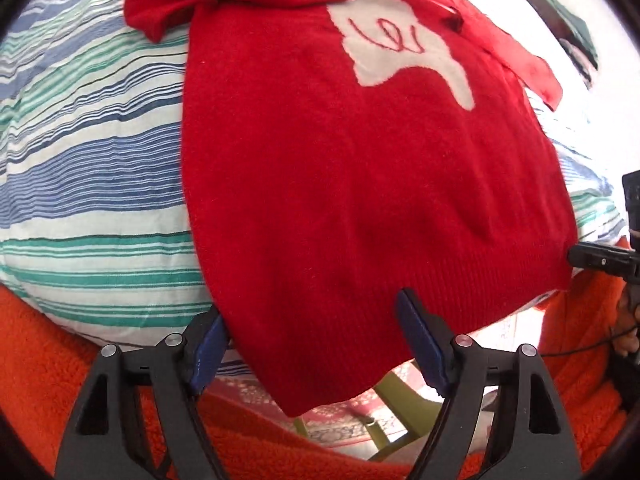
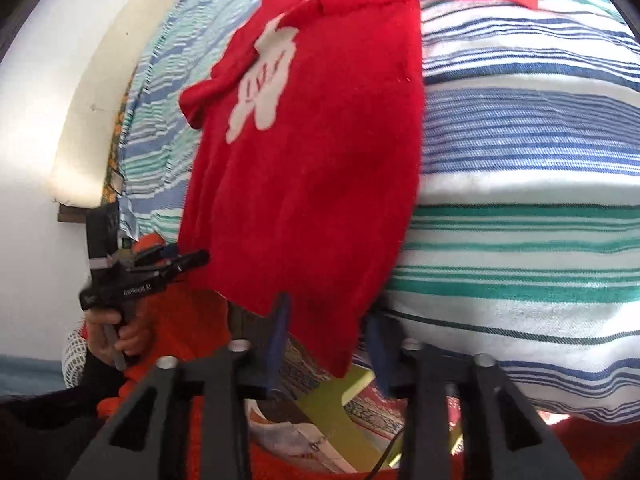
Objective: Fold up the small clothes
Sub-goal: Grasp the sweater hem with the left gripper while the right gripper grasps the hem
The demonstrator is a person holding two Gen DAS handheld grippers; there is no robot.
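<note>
A small red sweater (image 1: 340,184) with a white motif (image 1: 400,40) lies flat on a striped bedsheet (image 1: 88,152), its sleeves folded in near the top. Its ribbed hem hangs over the bed's near edge. My left gripper (image 1: 312,308) is open, its blue pads (image 1: 420,340) wide apart on either side of the hem's corner. My right gripper (image 2: 328,308) is open too, with the sweater's (image 2: 312,184) other hem corner hanging loosely between its pads (image 2: 280,332). Each gripper shows in the other's view: the right gripper (image 1: 580,258) at the hem's right end, the left gripper (image 2: 188,260) in a hand.
The person's fuzzy orange clothing (image 1: 40,380) fills the near foreground. Below the bed edge are a patterned rug (image 1: 340,420) and a yellow-green frame (image 2: 340,400). A white wall and cream board (image 2: 80,120) run along the bed's far side. Striped sheet (image 2: 520,200) spreads around the sweater.
</note>
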